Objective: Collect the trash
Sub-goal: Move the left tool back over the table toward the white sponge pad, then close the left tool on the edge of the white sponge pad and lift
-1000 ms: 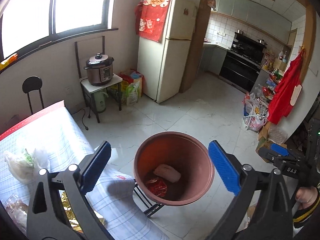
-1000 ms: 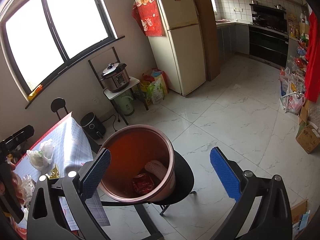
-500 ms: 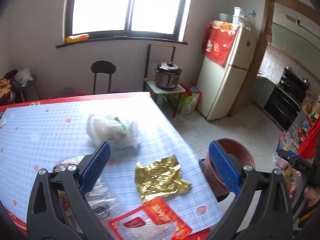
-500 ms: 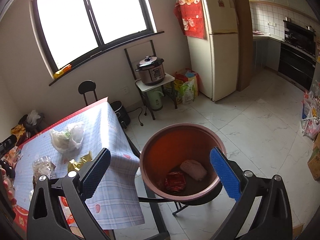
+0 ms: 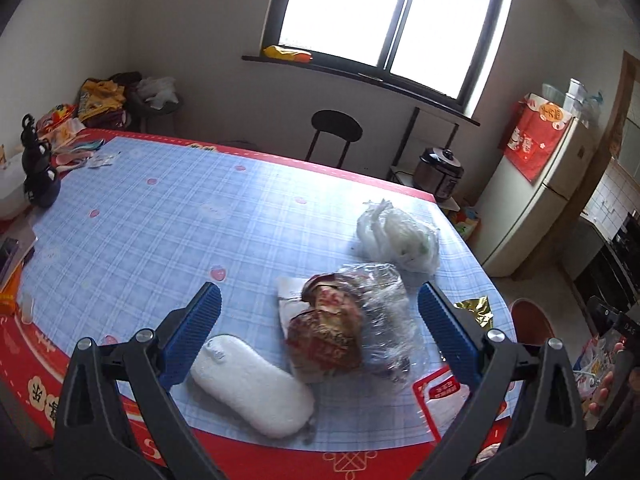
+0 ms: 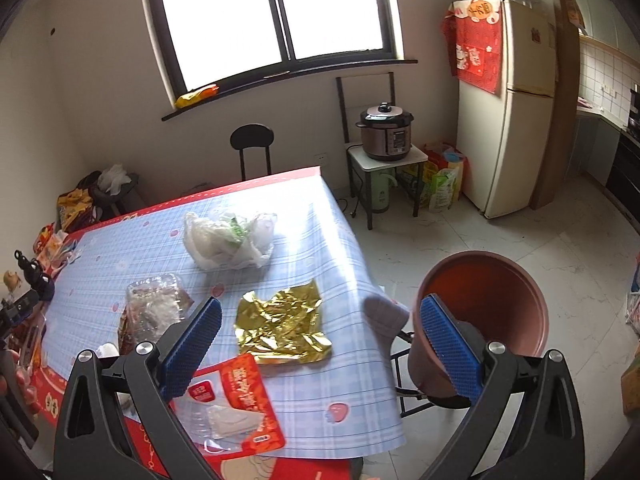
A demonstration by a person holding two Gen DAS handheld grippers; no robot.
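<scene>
Bright daylight thru a big dark-framed window, plain pale walls, white marble-look tile floor. Black chair under the sill, cream fridge on the right w/ a red cloth hung on it.

Far half of the counter lies open for passage. Near edge is crowded: white pouch, clear-wrapped bundle, gold foil and red packet lie close together. Brown bin stands beside the counter corner.

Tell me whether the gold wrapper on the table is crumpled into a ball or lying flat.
Lying flat: the gold wrapper is creased but spread open on the table.
</scene>
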